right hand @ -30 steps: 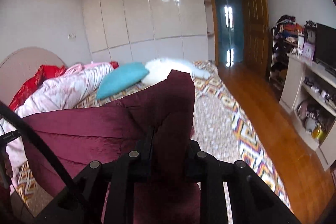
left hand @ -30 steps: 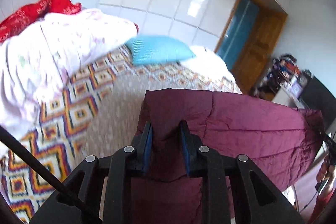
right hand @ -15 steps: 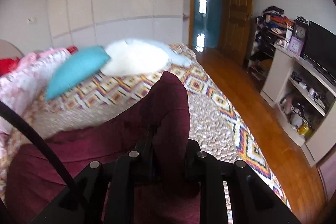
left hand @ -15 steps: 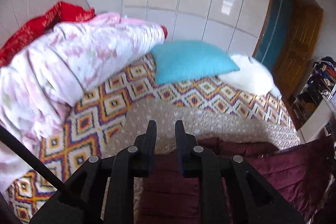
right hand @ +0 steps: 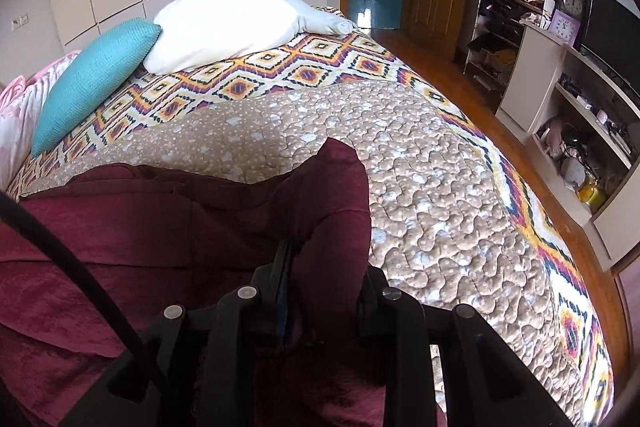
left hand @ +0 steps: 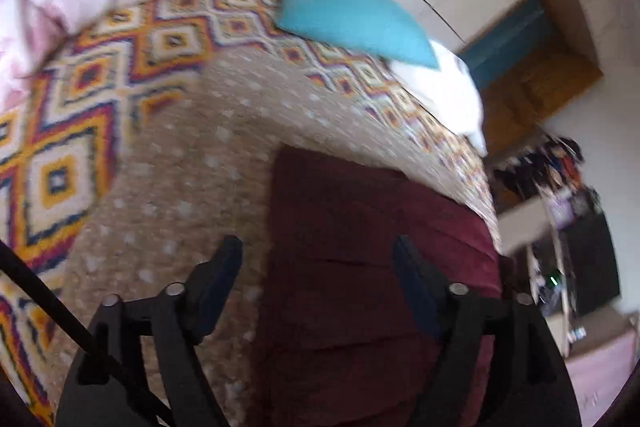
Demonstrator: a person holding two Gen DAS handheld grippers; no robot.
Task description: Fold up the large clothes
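Two tongs | left tongs (left hand: 318,257) spread wide, empty | right tongs (right hand: 322,259) clamped on maroon garment (right hand: 168,227)

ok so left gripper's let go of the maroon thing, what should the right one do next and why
Probably open the right gripper and let its corner drop. It is shut on a bunched fold of the maroon garment, which otherwise lies on the bed cover, while the left gripper hangs open above the cloth. Releasing would likely let that side settle flat.
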